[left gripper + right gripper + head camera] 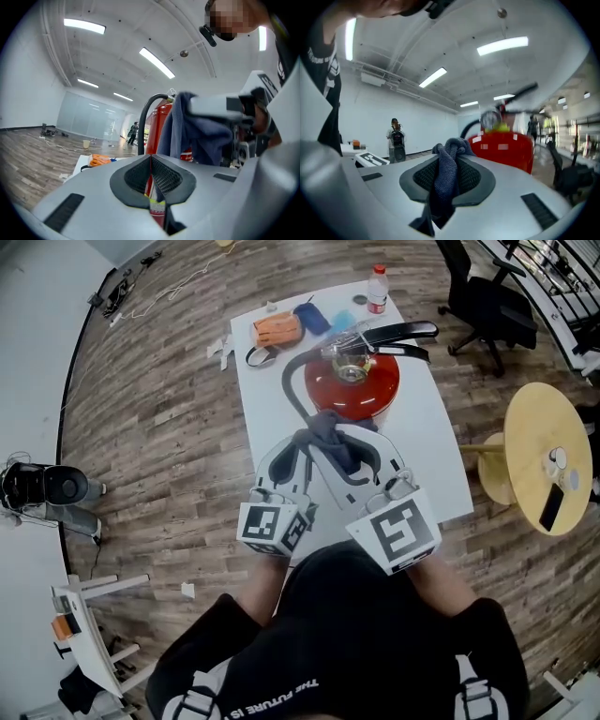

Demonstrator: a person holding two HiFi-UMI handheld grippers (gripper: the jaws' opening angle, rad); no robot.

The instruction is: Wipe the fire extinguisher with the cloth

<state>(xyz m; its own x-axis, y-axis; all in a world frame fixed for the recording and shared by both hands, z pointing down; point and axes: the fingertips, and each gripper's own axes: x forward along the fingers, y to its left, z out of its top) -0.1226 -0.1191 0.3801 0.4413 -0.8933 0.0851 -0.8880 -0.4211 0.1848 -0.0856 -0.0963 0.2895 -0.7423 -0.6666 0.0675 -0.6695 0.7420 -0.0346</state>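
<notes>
A red fire extinguisher (352,385) stands upright on the white table (441,456), with a black hose (289,381) and a black handle (398,332). Just in front of it is a grey-blue cloth (330,435), and my right gripper (352,448) is shut on it. The right gripper view shows the cloth (445,173) pinched between the pads of the right gripper (447,159), with the extinguisher (506,145) close behind. My left gripper (302,448) sits beside the cloth. The left gripper (151,161) has its pads shut with nothing between them, facing the extinguisher (161,122) and the hanging cloth (197,131).
An orange bundle (276,329), a blue item (314,317) and a plastic bottle (377,289) lie at the table's far end. A round wooden side table (544,456) and a black office chair (487,296) stand to the right. A person (396,140) stands far off.
</notes>
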